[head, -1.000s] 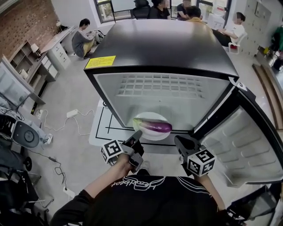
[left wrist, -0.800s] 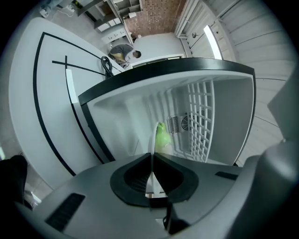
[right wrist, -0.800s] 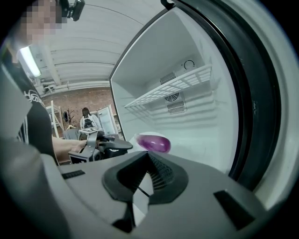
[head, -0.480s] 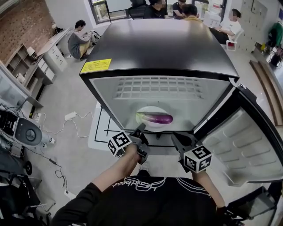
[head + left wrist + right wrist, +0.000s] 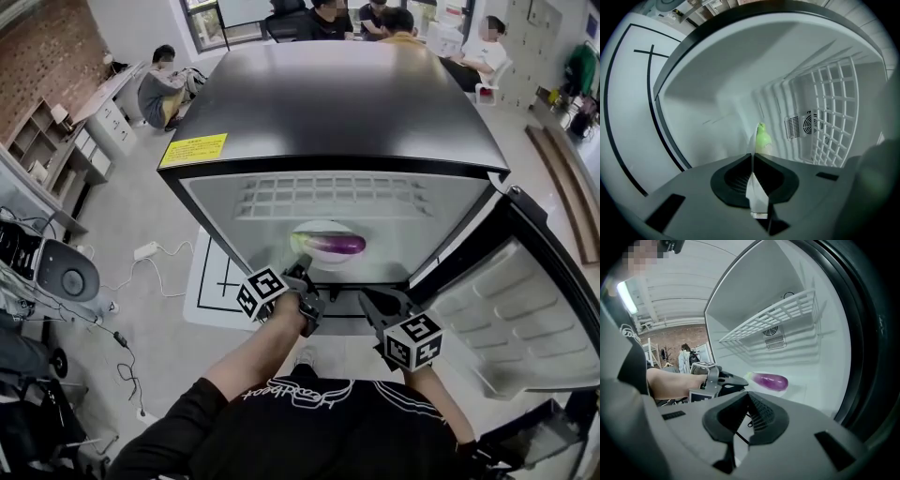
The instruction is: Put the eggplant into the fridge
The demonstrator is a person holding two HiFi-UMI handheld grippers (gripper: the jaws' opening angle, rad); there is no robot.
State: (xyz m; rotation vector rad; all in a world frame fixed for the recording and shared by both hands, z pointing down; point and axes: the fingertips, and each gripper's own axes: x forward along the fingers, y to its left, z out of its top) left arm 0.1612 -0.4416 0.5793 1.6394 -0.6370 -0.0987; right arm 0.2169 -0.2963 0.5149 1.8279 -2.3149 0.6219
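right gripper view shows whole eggplant (image 5: 769,381); left claw (image 5: 753,154) clamps plate (image 5: 756,196), right claw (image 5: 748,393) together.

We stand on a pale grey floor (image 5: 155,202) with a white power strip (image 5: 148,249) and a white mat (image 5: 214,281) marked with black lines. A brick wall (image 5: 42,52) and shelves (image 5: 52,127) line our left. Windows (image 5: 211,19) and seated people (image 5: 161,86) lie ahead.

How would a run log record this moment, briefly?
left tool: shut on plate | eggplant: on plate, inside fridge | right tool: shut, empty
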